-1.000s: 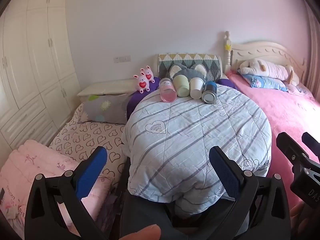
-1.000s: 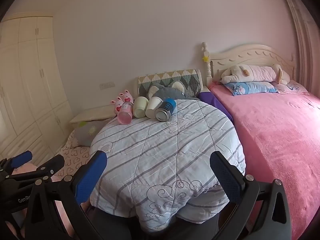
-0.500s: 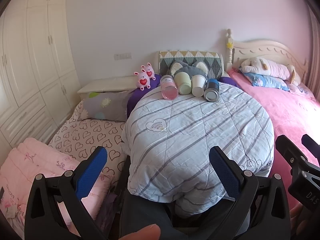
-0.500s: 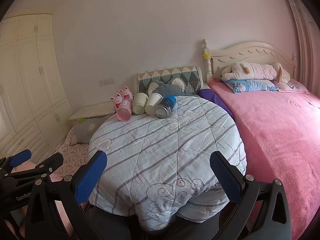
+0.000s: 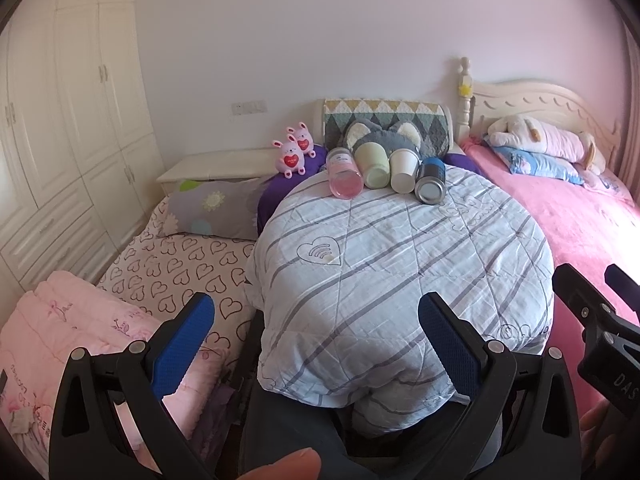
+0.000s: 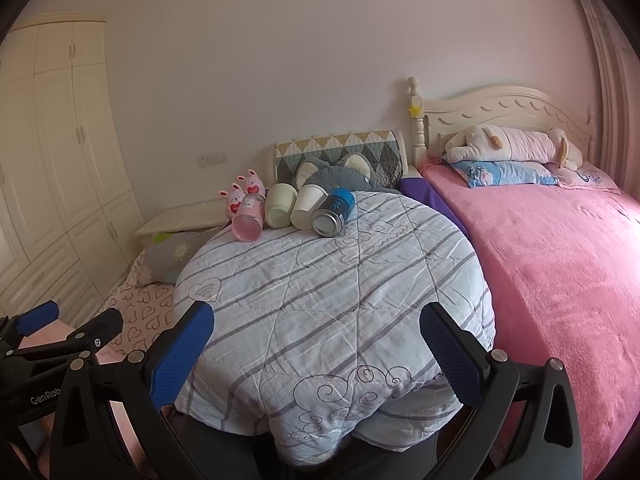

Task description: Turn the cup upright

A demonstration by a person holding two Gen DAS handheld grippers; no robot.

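Several cups lie on their sides in a row at the far edge of a round table under a striped quilt (image 5: 400, 264): a pink cup (image 5: 345, 178), a pale green cup (image 5: 375, 166), a white cup (image 5: 404, 171) and a blue-and-metal can-shaped cup (image 5: 431, 186). They also show in the right wrist view: pink (image 6: 249, 222), green (image 6: 280, 206), white (image 6: 307, 207), blue (image 6: 333, 213). My left gripper (image 5: 316, 340) is open and empty at the near table edge. My right gripper (image 6: 316, 344) is open and empty, to its right.
Two pink bunny toys (image 5: 294, 154) and a grey plush cushion (image 5: 384, 134) sit behind the cups. A pink bed (image 6: 560, 264) lies to the right, a heart-print bed (image 5: 176, 264) to the left, white wardrobes (image 5: 60, 120) beyond.
Both views have shifted slightly; the table and cups sit a little lower and nearer. Both grippers stay open and the cups have not moved.
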